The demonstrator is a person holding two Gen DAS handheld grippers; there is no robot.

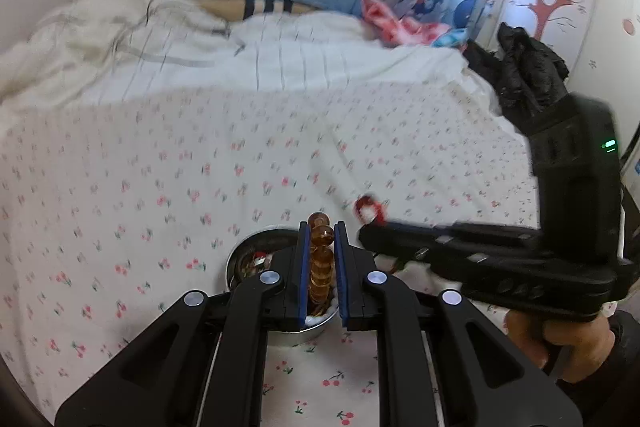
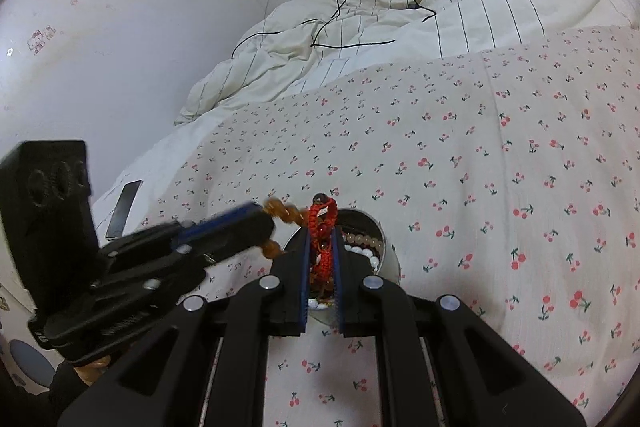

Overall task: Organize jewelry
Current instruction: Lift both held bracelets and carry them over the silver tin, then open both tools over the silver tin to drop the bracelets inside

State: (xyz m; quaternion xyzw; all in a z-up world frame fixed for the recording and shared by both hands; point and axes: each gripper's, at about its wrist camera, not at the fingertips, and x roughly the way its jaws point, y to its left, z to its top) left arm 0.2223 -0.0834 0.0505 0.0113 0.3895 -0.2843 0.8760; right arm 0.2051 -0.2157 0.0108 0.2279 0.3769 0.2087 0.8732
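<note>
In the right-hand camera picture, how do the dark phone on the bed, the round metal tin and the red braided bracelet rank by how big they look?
Largest to smallest, as they look:
1. Round metal tin, though partly hidden behind the gripper.
2. Red braided bracelet and dark phone: too close to rank, as the bracelet sits much nearer the camera.

Amber beads (image 1: pixel 321 263) glow between the left claw's (image 1: pixel 321 227) blue pads (image 1: pixel 304 267); beneath it, white bedsheet (image 1: pixel 200 167) dotted with red cherries.
</note>
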